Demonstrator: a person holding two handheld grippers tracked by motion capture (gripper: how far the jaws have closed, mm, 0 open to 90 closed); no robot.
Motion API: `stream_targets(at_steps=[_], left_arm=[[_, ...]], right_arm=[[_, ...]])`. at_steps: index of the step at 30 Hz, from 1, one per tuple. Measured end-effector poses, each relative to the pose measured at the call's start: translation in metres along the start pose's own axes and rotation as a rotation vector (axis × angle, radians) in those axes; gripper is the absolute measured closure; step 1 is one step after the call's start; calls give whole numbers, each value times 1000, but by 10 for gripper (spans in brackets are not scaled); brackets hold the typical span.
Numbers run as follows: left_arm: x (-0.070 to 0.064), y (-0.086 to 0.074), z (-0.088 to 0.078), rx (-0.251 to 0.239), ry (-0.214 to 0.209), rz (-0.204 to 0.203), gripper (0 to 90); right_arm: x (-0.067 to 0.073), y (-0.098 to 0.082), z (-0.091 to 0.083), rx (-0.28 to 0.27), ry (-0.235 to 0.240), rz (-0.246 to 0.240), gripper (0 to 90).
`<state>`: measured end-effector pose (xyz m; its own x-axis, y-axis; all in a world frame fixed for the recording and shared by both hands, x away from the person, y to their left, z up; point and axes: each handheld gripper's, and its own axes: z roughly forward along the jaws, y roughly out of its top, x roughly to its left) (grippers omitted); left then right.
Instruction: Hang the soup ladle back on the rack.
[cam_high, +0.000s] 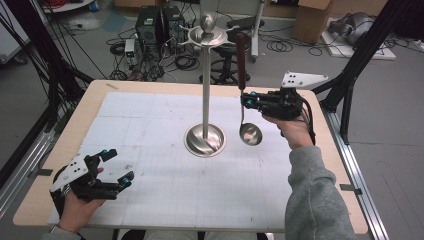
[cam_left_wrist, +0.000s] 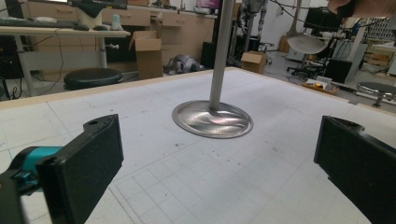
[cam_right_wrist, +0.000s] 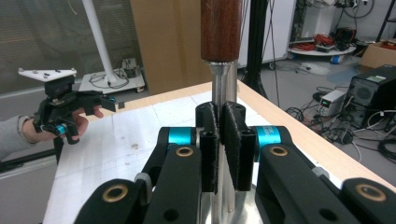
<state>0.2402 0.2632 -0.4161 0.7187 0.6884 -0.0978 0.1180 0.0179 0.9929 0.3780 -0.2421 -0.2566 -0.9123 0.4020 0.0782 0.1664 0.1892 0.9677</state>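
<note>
A ladle hangs upright in the air with its brown wooden handle on top and its steel bowl just above the table. My right gripper is shut on its metal shank below the handle; the right gripper view shows the pads pinching the shank under the wooden handle. Left of the ladle stands a steel rack with a round base and a hooked top. My left gripper rests open at the front left corner, jaws wide apart, facing the rack base.
A white gridded mat covers the wooden table. Computers and cables lie on the floor beyond the far edge. Black frame posts stand at the right. The ladle bowl shows at the upper right of the left gripper view.
</note>
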Motion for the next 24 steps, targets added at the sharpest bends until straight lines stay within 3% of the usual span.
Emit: stream_targets(at_steps=[24], left_arm=[[1, 1, -1, -2, -1, -1, 18]], right_arm=[[3, 3, 15, 2, -12, -5, 845]])
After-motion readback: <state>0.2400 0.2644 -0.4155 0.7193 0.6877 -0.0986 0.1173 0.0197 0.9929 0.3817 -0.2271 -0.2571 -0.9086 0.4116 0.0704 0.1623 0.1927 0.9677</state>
